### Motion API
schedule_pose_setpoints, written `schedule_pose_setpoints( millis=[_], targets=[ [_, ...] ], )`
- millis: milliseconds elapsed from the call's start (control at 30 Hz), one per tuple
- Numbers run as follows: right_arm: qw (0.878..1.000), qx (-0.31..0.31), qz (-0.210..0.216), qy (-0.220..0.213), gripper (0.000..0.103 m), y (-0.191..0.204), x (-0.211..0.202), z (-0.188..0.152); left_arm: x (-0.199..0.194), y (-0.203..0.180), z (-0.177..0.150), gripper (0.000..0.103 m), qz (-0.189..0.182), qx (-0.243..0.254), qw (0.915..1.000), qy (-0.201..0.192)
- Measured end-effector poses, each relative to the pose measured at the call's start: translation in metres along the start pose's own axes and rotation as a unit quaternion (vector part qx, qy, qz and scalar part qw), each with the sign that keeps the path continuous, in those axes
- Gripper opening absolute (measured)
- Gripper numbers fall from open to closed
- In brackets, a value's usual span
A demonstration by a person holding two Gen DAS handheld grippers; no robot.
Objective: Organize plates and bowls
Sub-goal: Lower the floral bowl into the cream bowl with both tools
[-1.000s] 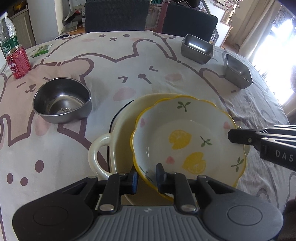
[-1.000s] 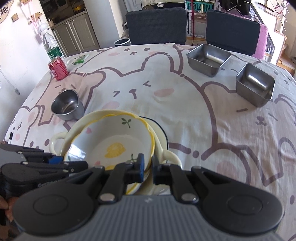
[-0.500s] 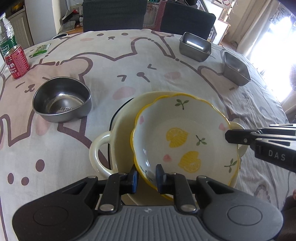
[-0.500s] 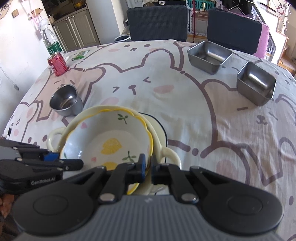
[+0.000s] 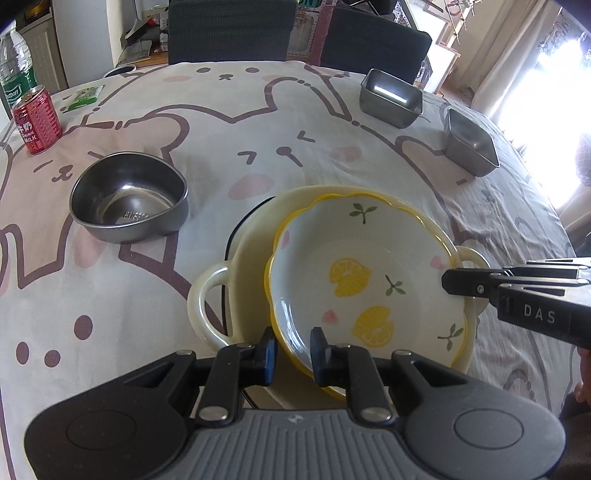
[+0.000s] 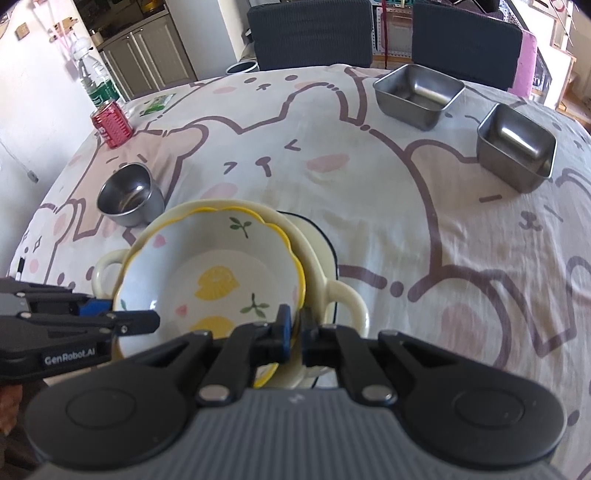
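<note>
A lemon-patterned bowl with a yellow scalloped rim sits inside a larger cream dish with two loop handles. My left gripper is shut on the lemon bowl's near rim. My right gripper is shut on the opposite rim; it shows from the side in the left wrist view. A round steel bowl stands to the left. Two square steel trays stand at the far right.
A red drink can and a water bottle stand at the far left edge of the rabbit-print tablecloth. A green packet lies near them. Two dark chairs stand behind the table.
Both grippers stay clamped on the lemon bowl's rim. The bowl has shifted a little within the cream dish and both cameras have risen or tilted slightly.
</note>
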State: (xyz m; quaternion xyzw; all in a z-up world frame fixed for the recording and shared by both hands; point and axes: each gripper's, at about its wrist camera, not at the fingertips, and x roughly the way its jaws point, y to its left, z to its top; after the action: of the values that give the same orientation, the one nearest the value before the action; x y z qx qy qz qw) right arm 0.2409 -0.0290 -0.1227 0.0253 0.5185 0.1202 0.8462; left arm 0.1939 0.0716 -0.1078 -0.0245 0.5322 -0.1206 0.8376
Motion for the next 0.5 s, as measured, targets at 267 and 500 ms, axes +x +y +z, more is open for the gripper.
schedule_pose_setpoints(
  millis=[267, 500],
  targets=[
    [1.000, -0.001, -0.002, 0.003, 0.006, 0.0009, 0.0004, 0.0007, -0.0007, -0.0001, -0.0001, 0.020, 0.002, 0.003, 1.0000, 0.001],
    [1.000, -0.006, 0.000, 0.007, 0.007, 0.0021, 0.0003, -0.0006, -0.0027, 0.0011, -0.0016, 0.020, 0.003, 0.002, 1.0000, 0.003]
  ],
)
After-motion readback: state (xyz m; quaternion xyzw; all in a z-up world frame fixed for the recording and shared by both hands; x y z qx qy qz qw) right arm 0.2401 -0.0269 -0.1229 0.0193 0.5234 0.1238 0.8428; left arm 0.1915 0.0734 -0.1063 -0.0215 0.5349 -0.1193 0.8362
